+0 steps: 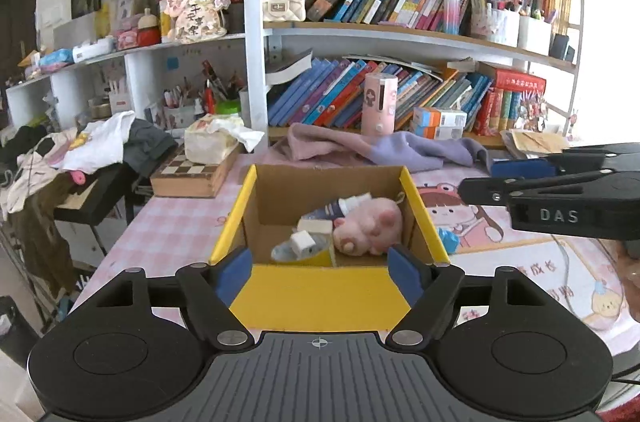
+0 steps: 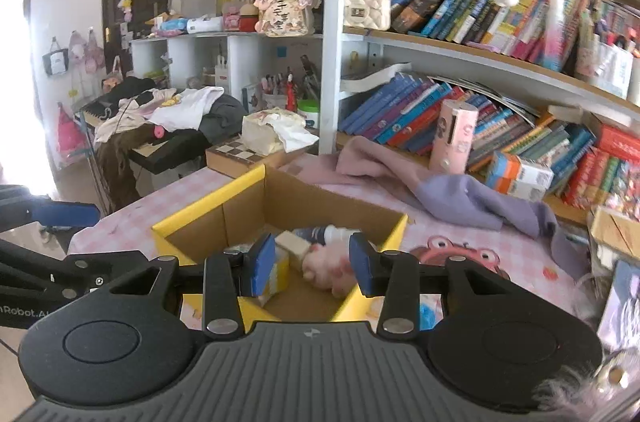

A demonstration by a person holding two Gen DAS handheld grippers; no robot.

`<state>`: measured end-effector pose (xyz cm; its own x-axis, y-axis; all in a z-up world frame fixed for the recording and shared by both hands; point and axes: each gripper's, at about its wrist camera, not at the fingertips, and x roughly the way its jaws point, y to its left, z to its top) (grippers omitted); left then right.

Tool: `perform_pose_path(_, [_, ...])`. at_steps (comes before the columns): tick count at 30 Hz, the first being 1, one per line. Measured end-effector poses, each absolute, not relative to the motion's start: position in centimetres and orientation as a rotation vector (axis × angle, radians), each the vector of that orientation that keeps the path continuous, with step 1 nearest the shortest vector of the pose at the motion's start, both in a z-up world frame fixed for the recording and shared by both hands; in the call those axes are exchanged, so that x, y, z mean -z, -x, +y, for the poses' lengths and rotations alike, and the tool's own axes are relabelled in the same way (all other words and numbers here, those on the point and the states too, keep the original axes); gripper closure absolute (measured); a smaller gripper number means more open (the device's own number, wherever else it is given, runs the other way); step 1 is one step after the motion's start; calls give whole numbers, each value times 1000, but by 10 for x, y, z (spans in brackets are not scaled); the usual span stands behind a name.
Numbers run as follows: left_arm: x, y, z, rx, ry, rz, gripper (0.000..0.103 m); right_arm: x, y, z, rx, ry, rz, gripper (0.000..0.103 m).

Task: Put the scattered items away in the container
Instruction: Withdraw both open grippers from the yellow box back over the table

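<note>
An open cardboard box with yellow flaps (image 1: 416, 198) (image 2: 208, 218) stands on the pink checked table. Inside lie a pink plush pig (image 1: 370, 228) (image 2: 328, 262), a small dark bottle with a white cap (image 1: 340, 208) (image 2: 320, 233), a white block (image 1: 303, 241) and a yellow carton (image 1: 320, 252) (image 2: 280, 272). My left gripper (image 1: 320, 272) is open and empty above the box's near flap. My right gripper (image 2: 312, 264) is open and empty over the box; it shows from the side in the left wrist view (image 1: 480, 180). A small blue item (image 1: 448, 238) lies on the table right of the box.
A pink and purple cloth (image 1: 384, 146) (image 2: 448, 186) lies behind the box. A pink cylinder (image 1: 379, 104) (image 2: 454, 136), small orange and white boxes (image 1: 438, 122) and bookshelves stand at the back. A chessboard box with a tissue pack (image 1: 192, 170) sits back left. A table with clothes (image 1: 80, 150) stands further left.
</note>
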<state>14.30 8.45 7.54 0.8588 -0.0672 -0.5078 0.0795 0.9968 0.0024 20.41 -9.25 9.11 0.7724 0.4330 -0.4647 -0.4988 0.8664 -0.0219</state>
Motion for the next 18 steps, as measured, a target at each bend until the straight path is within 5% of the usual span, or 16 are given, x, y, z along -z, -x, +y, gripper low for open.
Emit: perform_pose_path(18, [-44, -80, 66, 74, -67, 577, 24, -37, -115, -109, -418, 216, 571, 64])
